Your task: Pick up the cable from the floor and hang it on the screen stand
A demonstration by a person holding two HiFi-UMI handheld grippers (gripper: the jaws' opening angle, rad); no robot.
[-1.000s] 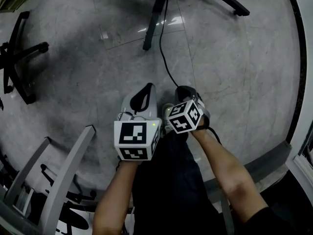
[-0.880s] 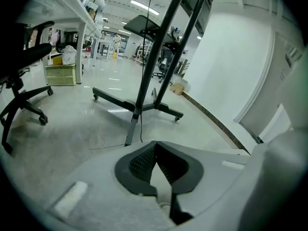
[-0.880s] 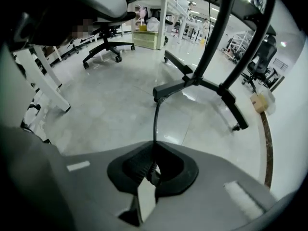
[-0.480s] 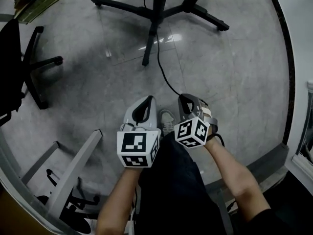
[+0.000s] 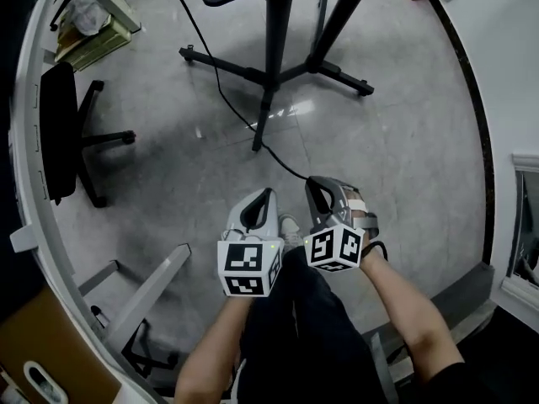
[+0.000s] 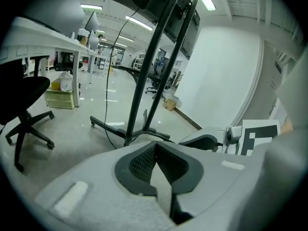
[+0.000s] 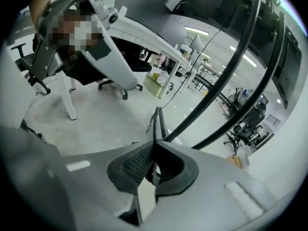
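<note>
While right hand-held gripper (image 5: 313, 185) is clamping the thin cable (image 5: 280, 164), its limp, likely light run is trailing to the screen stand (image 5: 274, 57) base; left hand-held gripper (image 5: 265, 197) is riding closed, empty.

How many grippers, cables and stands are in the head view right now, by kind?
Grippers: 2 (left gripper shut, nothing in it; right gripper shut on the cable)
Cable: 1
Stand: 1
Total: 4
</note>
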